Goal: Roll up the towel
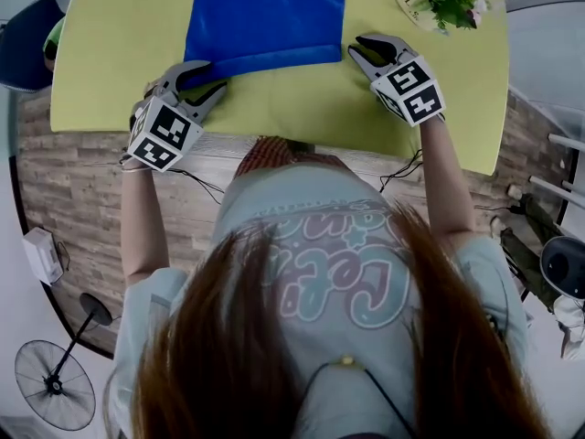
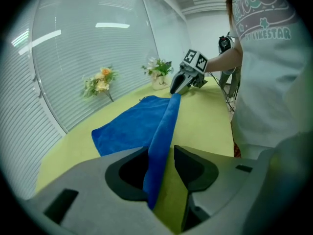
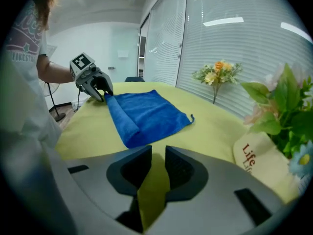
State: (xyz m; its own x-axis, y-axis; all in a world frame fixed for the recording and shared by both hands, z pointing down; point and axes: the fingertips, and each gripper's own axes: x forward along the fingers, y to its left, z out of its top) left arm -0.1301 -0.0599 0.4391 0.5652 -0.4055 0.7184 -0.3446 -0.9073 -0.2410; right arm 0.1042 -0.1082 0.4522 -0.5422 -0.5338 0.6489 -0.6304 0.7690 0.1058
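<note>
Blue towel on yellow counter, near edge folded over. L gripper: jaws apart, fold btwn them, not clamped. R gripper: jaws narrow gap, empty, just beside towel's near-right corner

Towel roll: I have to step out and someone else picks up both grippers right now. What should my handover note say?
Left claw: jaws apart, with the near-left end of the towel between them, lying against one pad, not clamped.
Right claw: jaws slightly apart, empty, just short of the towel's near-right end.
Towel: on the yellow table, near edge turned over into a first thin roll, the rest flat.
Left to do: probably grip both ends and roll away from you to the far edge.
</note>
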